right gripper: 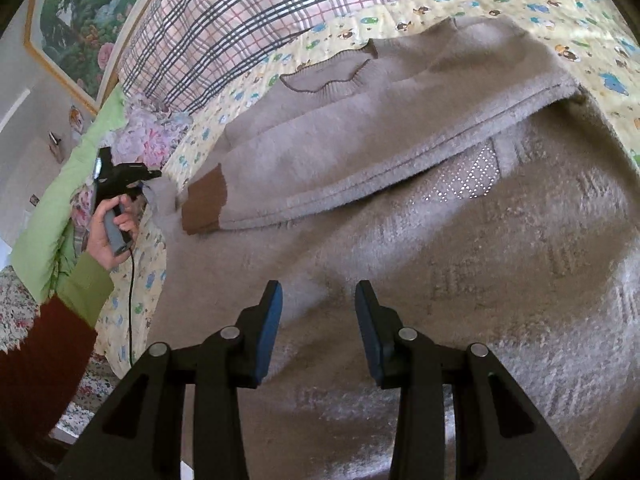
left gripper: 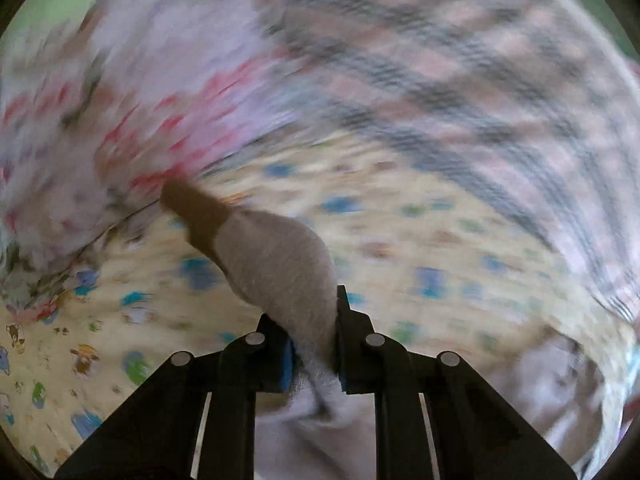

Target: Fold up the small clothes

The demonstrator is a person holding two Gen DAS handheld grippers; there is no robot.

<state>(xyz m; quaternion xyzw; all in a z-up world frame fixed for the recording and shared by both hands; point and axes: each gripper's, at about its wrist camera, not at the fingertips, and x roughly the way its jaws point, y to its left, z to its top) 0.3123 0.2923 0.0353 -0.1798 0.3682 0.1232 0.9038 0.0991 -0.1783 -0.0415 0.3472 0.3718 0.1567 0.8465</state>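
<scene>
My left gripper [left gripper: 314, 344] pinches the fuzzy beige sleeve [left gripper: 280, 268] of the sweater [right gripper: 400, 240], its 2 jaws drawn narrow with the cloth pressed between the blue pads [left gripper: 287, 364]. The sleeve runs away from me to its brown cuff [left gripper: 192, 212], which hangs free over the yellow cartoon-print sheet [left gripper: 400, 240]; the left wrist view is smeared with blur.

My right gripper [right gripper: 319, 328] hovers over the sweater's body with its jaws partly apart and nothing between them. The sweater lies spread on the sheet, its neckline [right gripper: 320, 80] at the far side, and a folded edge crosses it from left to right. To the far left lie a plaid cover [right gripper: 240, 20] and a green quilt [right gripper: 60, 200]. Open sheet shows along the far and right edges.
</scene>
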